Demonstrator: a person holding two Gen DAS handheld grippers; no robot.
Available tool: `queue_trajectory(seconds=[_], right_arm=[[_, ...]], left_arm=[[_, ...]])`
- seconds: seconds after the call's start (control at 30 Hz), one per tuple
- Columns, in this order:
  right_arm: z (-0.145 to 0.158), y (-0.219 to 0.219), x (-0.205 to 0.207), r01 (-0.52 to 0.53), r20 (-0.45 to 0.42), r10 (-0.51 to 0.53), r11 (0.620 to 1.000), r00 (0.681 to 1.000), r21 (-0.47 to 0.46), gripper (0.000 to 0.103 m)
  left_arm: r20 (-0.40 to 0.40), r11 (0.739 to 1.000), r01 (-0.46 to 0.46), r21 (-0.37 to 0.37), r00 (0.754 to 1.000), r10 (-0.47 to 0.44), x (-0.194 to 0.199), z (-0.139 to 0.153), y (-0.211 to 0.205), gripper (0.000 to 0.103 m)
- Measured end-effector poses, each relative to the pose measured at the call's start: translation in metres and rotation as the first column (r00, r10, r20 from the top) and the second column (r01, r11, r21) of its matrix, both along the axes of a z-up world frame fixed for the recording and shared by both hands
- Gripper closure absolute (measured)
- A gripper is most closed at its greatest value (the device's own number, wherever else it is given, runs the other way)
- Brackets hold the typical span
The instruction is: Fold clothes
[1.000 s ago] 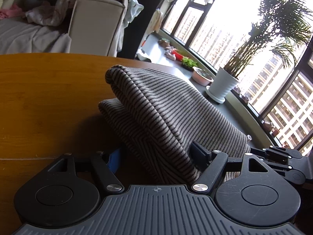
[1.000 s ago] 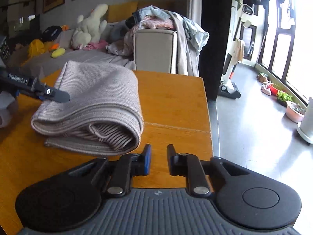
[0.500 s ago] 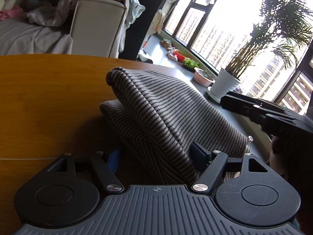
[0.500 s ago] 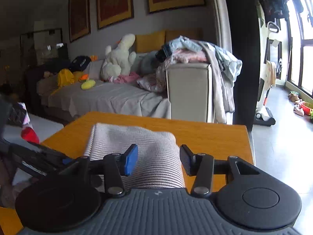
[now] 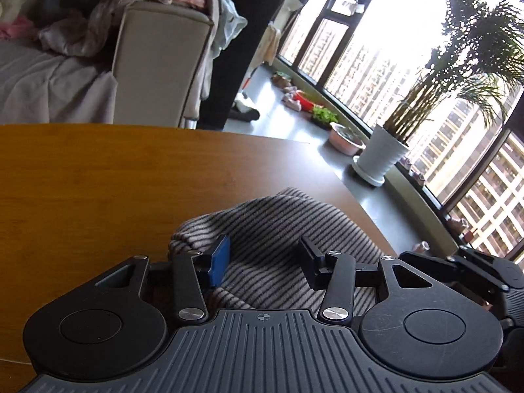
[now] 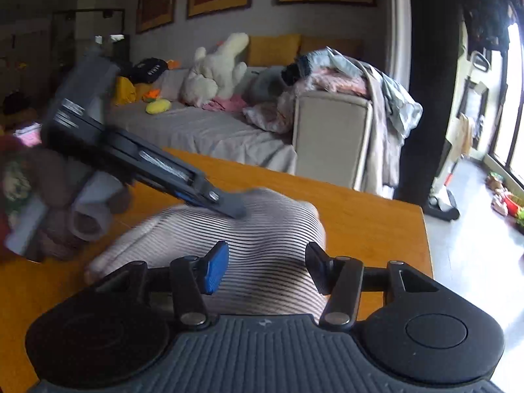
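A grey striped knit garment lies folded in a thick bundle on the wooden table, near its right edge. My left gripper is open, its fingers spread just above the bundle's top, holding nothing. In the right wrist view the same garment lies ahead, and my right gripper is open over its near end. The left gripper's fingers reach in from the left and rest on the bundle's top.
The table's far edge and right corner are close behind the garment. A sofa with piled clothes and soft toys stands beyond. A potted palm and bowls sit on the floor by the windows.
The left gripper let go of the garment, opened and rose above it; the bundle now lies flatter. The right gripper moved in over the bundle's near end and opened wider.
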State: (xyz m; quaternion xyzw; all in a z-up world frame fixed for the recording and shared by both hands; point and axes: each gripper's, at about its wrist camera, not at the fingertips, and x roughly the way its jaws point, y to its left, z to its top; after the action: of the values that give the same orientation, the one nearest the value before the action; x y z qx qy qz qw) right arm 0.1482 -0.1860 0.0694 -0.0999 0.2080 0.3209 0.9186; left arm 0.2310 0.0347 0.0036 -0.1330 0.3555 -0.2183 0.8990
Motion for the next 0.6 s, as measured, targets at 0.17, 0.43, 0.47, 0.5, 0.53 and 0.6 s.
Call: queue_trajectory(seconds=[0.17, 0.43, 0.47, 0.5, 0.53, 0.6], right_arm=[[-0.026, 0.032, -0.008, -0.092, -0.048, 0.088, 0.992, 0.995, -0.091, 0.048], [-0.029, 0.032, -0.017, -0.058, -0.045, 0.055, 0.996, 0.997, -0.063, 0.047], [-0.03, 0.033, -0.019, -0.055, -0.041, 0.052, 0.996, 0.998, -0.071, 0.047], [-0.03, 0.034, -0.021, -0.052, -0.041, 0.049, 0.996, 0.998, -0.076, 0.047], [-0.031, 0.034, -0.023, -0.05, -0.039, 0.047, 0.995, 0.998, -0.082, 0.047], [-0.033, 0.034, -0.028, -0.047, -0.03, 0.044, 0.994, 0.999, -0.097, 0.047]], left_arm=[[0.014, 1.0, 0.0, 0.019, 1.0, 0.0, -0.001, 0.003, 0.001, 0.052], [0.041, 0.996, -0.017, 0.083, 0.999, 0.014, -0.011, 0.009, -0.005, 0.051], [0.046, 0.996, -0.019, 0.091, 0.999, 0.015, -0.013, 0.009, -0.007, 0.05], [0.05, 0.995, -0.021, 0.097, 0.999, 0.016, -0.014, 0.009, -0.007, 0.05], [0.052, 0.995, -0.021, 0.1, 0.999, 0.016, -0.016, 0.009, -0.007, 0.05], [0.055, 0.994, -0.018, 0.103, 0.998, 0.012, -0.019, 0.01, -0.006, 0.049]])
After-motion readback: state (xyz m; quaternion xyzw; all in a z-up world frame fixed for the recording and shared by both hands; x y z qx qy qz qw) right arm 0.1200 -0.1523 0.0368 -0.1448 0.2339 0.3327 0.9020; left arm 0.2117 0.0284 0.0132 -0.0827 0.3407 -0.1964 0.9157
